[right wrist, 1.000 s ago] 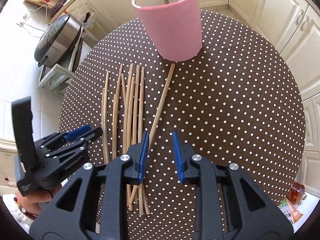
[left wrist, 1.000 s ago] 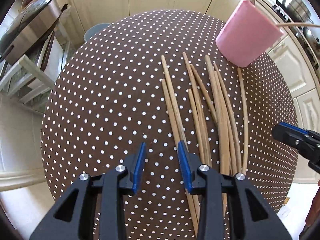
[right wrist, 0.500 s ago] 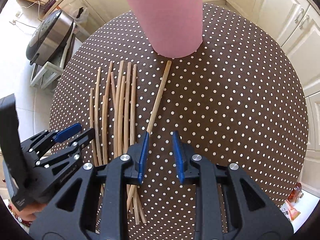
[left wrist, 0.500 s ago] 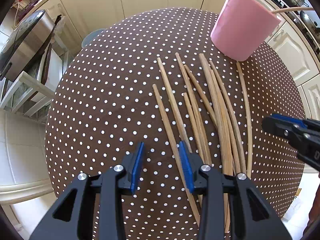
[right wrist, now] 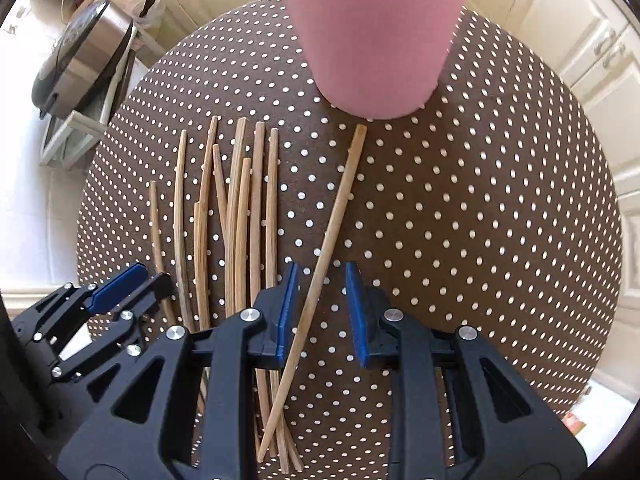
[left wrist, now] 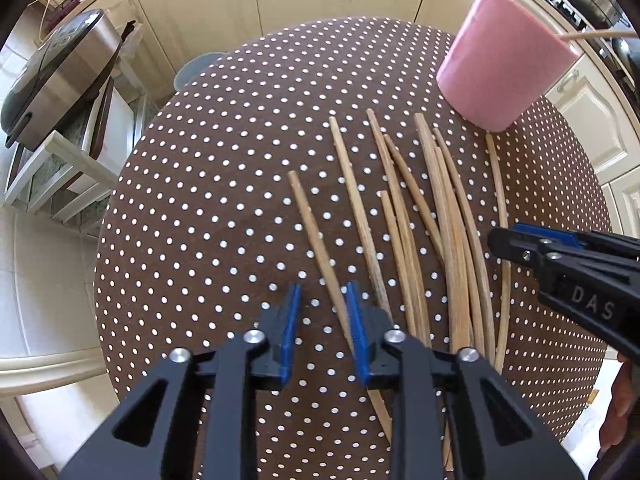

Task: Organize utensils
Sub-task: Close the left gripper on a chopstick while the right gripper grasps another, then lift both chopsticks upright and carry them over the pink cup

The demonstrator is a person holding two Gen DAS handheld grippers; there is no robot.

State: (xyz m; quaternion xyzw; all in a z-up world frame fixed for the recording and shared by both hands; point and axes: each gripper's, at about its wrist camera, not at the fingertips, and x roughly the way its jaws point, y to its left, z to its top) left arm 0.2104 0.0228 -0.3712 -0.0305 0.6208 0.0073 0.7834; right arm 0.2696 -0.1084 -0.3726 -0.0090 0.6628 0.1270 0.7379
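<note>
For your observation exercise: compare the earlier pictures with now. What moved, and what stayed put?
The left tongs have just been closing around the leftmost chopstick. The right tongs moved toward the pink cup, straddling the separate chopstick. The cup and bundle stayed.

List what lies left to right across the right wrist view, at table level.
Rice cooker → left hand-held gripper → chopstick bundle → lone chopstick between the right hand-held gripper jaws → bare tablecloth → cabinets. The pink cup stands behind, at centre.
</note>
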